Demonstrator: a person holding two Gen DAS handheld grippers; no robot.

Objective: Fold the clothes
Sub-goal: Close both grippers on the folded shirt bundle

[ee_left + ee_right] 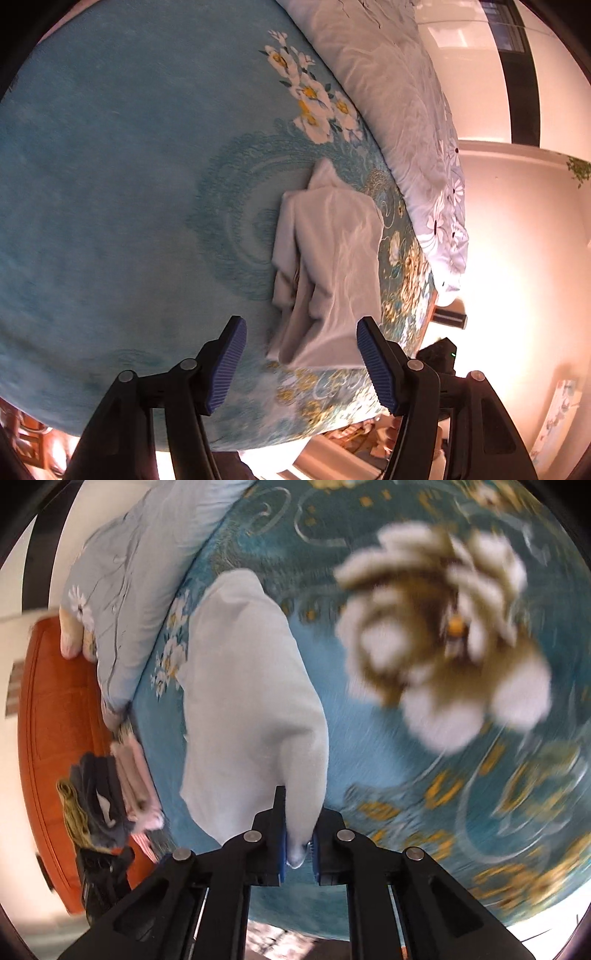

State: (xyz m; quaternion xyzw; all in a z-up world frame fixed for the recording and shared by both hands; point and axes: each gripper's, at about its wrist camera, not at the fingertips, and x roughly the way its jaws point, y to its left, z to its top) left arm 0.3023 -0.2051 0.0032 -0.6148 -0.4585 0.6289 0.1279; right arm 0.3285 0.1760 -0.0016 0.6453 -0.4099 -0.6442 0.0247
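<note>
Bed: teal plush bedspread with gold and white flower print fills both views; pale blue floral quilt bunched along its far edge.
Garment: pale white-blue soft cloth garment, partly folded, lies centre right in the left view, long axis running from the near bed edge up the frame.
Right claw: right claw, at bottom centre, is pinched narrow on a corner of the garment.
Left claw: left claw stands wide, empty, just before the garment's near hem.
Stack: folded pink and dark clothes at lower left.
Advice: keep the pinched corner taut, carry it straight along the long axis, edges aligned.
</note>
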